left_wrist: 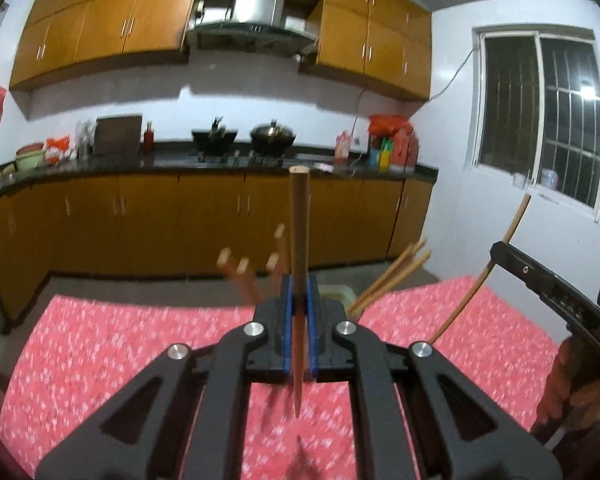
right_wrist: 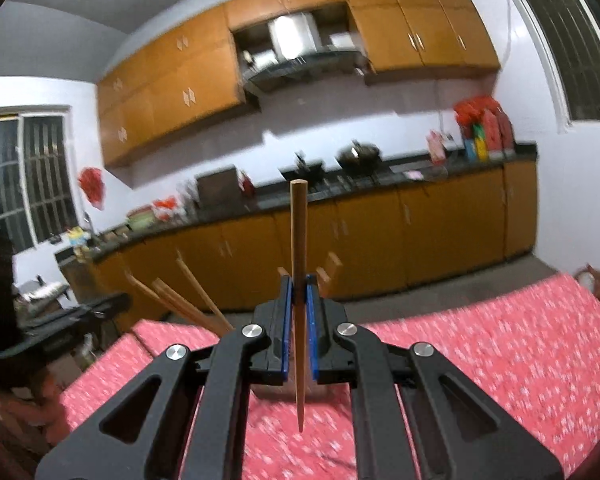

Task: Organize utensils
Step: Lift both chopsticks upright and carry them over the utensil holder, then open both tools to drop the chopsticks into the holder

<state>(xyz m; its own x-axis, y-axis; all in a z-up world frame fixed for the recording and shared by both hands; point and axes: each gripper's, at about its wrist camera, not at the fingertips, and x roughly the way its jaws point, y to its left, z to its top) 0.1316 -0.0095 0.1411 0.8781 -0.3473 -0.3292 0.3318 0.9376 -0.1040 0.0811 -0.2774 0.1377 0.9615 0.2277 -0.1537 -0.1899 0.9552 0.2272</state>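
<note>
The left tongs (left_wrist: 299, 300) are clamped on a single wooden chopstick (left_wrist: 299, 240), which stands upright between the blue pads (left_wrist: 287, 320), its blunt end up and its pointed tip hanging down over the red flowered worktop (left_wrist: 120, 352). The right tongs (right_wrist: 299, 300) grip a second chopstick (right_wrist: 299, 248) in the same upright way, tip down above the same cloth. More chopsticks (left_wrist: 387, 276) lean out in a loose bunch from just behind the left tongs, beside a pale green container (left_wrist: 337, 293) whose rim barely shows; from the right wrist view they fan out at the left (right_wrist: 188, 300). At the right edge of the left view a hand (left_wrist: 571, 392) holds the other tool
</note>
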